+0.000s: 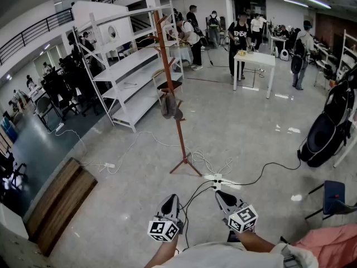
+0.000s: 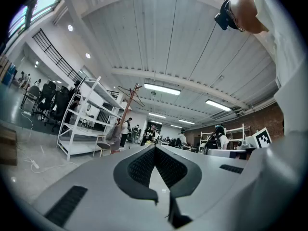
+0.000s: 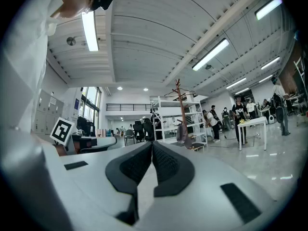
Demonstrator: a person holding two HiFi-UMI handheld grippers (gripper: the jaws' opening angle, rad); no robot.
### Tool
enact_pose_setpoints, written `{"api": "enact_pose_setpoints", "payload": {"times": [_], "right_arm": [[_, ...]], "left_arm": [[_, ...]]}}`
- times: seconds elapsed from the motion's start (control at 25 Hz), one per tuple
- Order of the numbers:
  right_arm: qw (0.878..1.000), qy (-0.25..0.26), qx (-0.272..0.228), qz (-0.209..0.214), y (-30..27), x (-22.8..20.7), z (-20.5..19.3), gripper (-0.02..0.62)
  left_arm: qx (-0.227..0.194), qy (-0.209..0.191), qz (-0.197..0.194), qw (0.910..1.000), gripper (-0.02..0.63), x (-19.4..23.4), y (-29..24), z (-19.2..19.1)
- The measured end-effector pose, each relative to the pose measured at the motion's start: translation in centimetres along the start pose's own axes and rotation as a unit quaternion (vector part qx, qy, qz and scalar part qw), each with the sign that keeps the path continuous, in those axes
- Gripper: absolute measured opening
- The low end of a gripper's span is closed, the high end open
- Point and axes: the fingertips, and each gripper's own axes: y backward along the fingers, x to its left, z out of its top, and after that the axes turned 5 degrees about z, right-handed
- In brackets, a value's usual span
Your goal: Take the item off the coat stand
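Note:
A reddish-brown coat stand [image 1: 174, 94] rises from the floor a few steps ahead of me. A grey item [image 1: 170, 107] hangs from it at mid height. In the left gripper view the coat stand [image 2: 126, 110] and the grey item [image 2: 114, 134] show far off; in the right gripper view the stand [image 3: 182, 110] and the item [image 3: 182, 133] too. My left gripper [image 1: 170, 197] and right gripper [image 1: 221, 194] are held low in front of me, well short of the stand. Both are shut with nothing between their jaws.
White shelving [image 1: 134, 74] stands just left of the stand. Cables and a power strip [image 1: 218, 179] lie on the floor between me and its base. A white table [image 1: 254, 60] with people round it is behind. A black bag [image 1: 326, 128] is at right, a wooden pallet [image 1: 58, 202] at left.

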Motion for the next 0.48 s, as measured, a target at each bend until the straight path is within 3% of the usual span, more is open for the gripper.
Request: {"api": "enact_pose_setpoints", "payload": {"times": [0.48], "right_arm": [[1.0,-0.005,-0.02,0.007,-2.0,1.7,0.7,0.026]], "left_arm": [[0.005,0.016,-0.016,0.9997,0.012,1.9,1.0,0.8]]}}
